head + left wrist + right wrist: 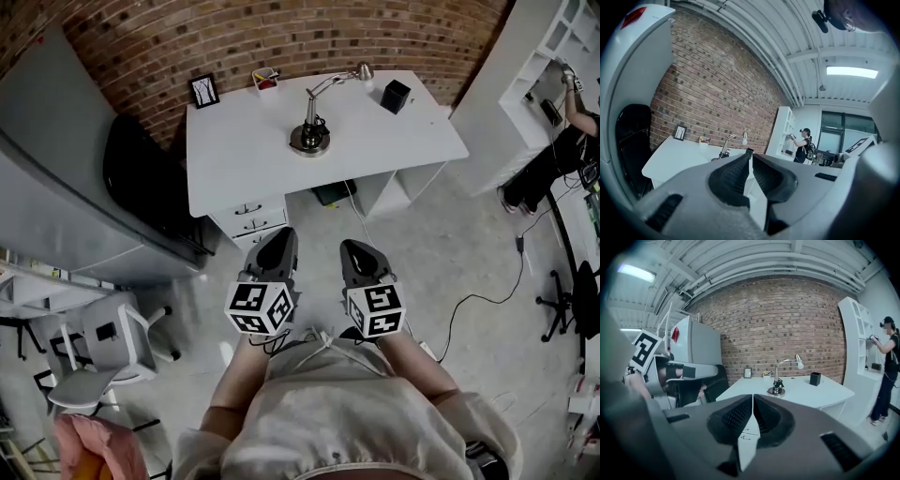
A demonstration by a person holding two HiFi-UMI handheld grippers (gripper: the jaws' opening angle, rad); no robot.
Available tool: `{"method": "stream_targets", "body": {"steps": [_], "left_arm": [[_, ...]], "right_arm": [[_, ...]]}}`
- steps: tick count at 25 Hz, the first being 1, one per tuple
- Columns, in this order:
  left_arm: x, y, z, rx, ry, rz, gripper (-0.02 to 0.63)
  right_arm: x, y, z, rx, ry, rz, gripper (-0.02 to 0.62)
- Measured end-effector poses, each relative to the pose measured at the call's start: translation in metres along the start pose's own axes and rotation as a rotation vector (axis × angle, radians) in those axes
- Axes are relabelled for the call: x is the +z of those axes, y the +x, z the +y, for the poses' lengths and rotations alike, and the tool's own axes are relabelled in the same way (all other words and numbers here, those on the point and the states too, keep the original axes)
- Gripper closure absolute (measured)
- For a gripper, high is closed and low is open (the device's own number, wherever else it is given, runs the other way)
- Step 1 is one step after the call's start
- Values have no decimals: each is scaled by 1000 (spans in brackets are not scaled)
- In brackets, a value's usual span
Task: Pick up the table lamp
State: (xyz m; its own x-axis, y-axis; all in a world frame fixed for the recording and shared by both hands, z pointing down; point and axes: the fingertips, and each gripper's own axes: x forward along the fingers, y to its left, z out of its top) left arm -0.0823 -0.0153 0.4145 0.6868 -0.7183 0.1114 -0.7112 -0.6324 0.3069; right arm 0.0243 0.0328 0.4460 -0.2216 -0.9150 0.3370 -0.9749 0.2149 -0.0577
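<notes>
Metal lamp point(309, 139) seemed base-heavy, stiff; its upright stem point(310, 110) offered the hold; left gripper point(750, 152) and right gripper point(753, 397) stood pressed together, empty.

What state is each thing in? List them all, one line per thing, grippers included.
left gripper, shut, empty, short of the desk.
right gripper, shut, empty, short of the desk.
table lamp, upright on the desk, untouched.
picture frame, standing at the desk's back left corner.
black cup, upright near the lamp's head.
desk drawers, closed.
</notes>
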Motion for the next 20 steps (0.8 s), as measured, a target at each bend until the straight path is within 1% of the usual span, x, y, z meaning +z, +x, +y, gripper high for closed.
{"method": "stream_targets", "body": {"steps": [5,10,15,20], "left_arm": [[-3,25,26,21,-13,19,569],[2,58,57,80,-5,19,569],[13,117,89,144,-24,12,569],[33,186,114,200,-46,-7,569]], "right_arm": [[5,41,-14,11,4,18,568],[14,93,-30,66,4,17,568],[33,157,-64,130,-1,18,567],[63,219,-105,192,-34,30,568]]}}
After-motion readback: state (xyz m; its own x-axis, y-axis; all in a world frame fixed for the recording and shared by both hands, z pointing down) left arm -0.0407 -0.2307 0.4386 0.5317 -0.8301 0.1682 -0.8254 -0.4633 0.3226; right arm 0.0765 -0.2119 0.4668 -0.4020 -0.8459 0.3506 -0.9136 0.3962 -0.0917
